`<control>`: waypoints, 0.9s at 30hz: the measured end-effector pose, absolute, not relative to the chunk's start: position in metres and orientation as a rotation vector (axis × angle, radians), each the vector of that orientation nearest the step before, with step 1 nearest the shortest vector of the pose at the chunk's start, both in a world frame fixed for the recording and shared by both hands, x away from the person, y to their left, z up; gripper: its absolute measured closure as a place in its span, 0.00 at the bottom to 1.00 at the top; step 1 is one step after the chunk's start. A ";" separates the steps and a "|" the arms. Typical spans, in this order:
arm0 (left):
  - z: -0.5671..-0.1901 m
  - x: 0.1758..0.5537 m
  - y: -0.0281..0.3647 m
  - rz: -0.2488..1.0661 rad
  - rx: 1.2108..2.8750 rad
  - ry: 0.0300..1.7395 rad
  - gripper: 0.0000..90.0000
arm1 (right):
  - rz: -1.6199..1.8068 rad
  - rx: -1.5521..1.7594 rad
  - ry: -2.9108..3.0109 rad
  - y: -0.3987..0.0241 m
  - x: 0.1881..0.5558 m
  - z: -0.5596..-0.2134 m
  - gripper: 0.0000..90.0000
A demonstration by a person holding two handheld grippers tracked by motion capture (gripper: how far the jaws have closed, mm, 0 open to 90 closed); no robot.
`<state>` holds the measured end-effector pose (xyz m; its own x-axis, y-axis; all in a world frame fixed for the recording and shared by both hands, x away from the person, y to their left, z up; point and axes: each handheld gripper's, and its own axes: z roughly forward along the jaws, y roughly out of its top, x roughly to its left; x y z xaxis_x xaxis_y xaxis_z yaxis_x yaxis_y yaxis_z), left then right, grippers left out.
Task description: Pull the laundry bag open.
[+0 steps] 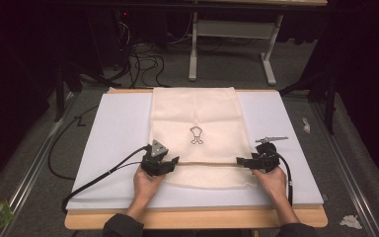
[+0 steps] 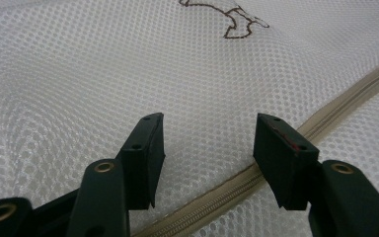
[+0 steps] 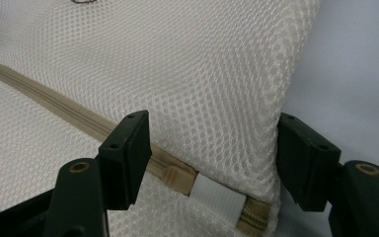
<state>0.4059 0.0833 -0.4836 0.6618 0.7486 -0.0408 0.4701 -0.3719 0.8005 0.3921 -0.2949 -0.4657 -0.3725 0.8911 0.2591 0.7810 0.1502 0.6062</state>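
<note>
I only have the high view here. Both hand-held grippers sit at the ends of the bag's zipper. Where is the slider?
Observer: The slider is at the right end of the zipper, between the open jaws of the right hand-held gripper, beside a white tab.
Operator: Is the left one gripping anything?
Observer: No. The left hand-held gripper has open jaws over the mesh bag, with the zipper running under the right jaw.
Operator: Is the zipper closed on that side?
Observer: Yes, in the left gripper view its teeth look joined along the visible stretch.
</note>
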 end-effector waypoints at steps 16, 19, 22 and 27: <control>-0.485 0.407 0.080 0.422 2.069 0.942 0.51 | 0.929 1.576 2.292 -0.281 0.394 -0.464 0.77; -0.485 0.407 0.080 0.425 2.073 0.941 0.51 | 0.921 1.538 2.306 -0.281 0.394 -0.465 0.89; -0.485 0.408 0.080 0.412 2.072 0.945 0.51 | 0.935 1.502 2.321 -0.282 0.394 -0.464 0.95; -0.485 0.407 0.080 0.408 2.068 0.945 0.51 | 1.000 1.469 2.290 -0.287 0.389 -0.456 0.97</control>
